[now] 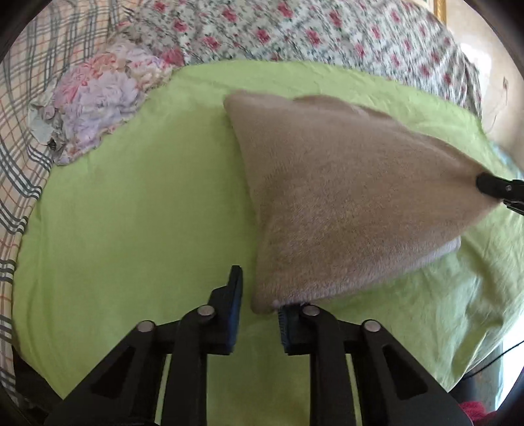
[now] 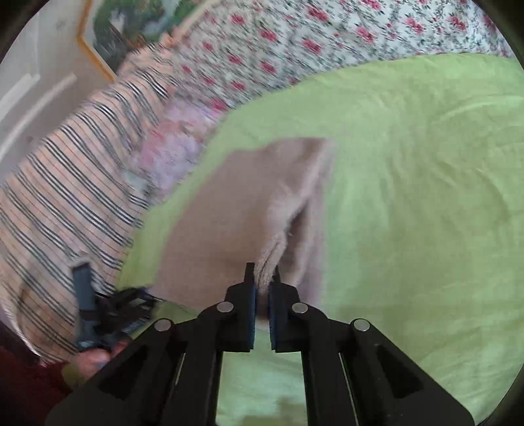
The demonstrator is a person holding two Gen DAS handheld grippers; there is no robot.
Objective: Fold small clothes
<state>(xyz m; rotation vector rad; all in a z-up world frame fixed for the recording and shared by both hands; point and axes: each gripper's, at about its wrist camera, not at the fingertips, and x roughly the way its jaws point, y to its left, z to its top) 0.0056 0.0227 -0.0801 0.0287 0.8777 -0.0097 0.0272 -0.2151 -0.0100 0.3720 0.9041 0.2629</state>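
Note:
A beige fleecy garment point(image 1: 344, 203) lies on the green sheet point(image 1: 131, 229), with its right corner lifted. My left gripper point(image 1: 258, 295) is open, and the garment's near corner rests on its right finger. My right gripper point(image 2: 262, 278) is shut on a bunched corner of the beige garment point(image 2: 235, 209) and holds it up off the sheet. The right gripper also shows at the right edge of the left wrist view point(image 1: 501, 188). The left gripper shows at the lower left of the right wrist view point(image 2: 98, 314).
A crumpled floral garment point(image 1: 104, 98) lies at the sheet's far left edge. A rose-print cover point(image 1: 294, 29) lies behind the sheet and a plaid cover point(image 1: 23, 114) to the left. A framed picture point(image 2: 108, 36) hangs on the wall.

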